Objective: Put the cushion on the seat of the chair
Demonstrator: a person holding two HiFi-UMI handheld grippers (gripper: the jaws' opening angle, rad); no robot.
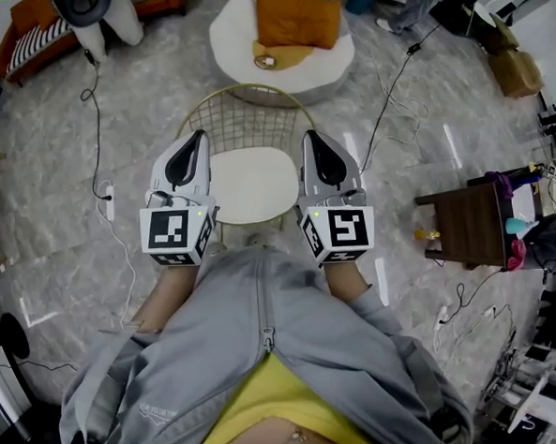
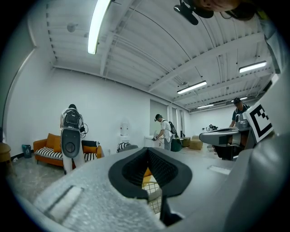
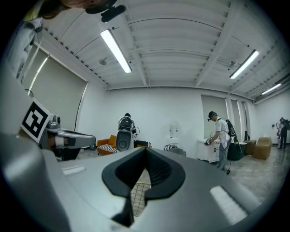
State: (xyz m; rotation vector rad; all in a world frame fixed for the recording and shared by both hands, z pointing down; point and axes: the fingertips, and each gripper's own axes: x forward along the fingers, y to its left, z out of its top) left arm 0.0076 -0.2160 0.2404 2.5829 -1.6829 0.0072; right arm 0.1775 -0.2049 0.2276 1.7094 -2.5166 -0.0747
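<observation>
The orange cushion [image 1: 296,18] lies on a round white ottoman [image 1: 239,50] beyond the chair. The chair [image 1: 252,182] has a gold wire back and a white seat, and it stands right in front of me. My left gripper [image 1: 198,137] hovers over the seat's left edge and my right gripper [image 1: 308,136] over its right edge. Both are shut with nothing in them and point level toward the ottoman. In the left gripper view the shut left gripper [image 2: 147,152] shows the wire back [image 2: 154,189] below it. The right gripper [image 3: 146,152] in its own view shows the same wire back [image 3: 136,195].
An orange striped sofa [image 1: 50,33] stands far left. A dark wooden side table [image 1: 466,224] is at the right, with brown boxes [image 1: 517,66] beyond it. Cables and a power strip [image 1: 108,200] lie on the marble floor. Other people [image 3: 222,140] stand across the room.
</observation>
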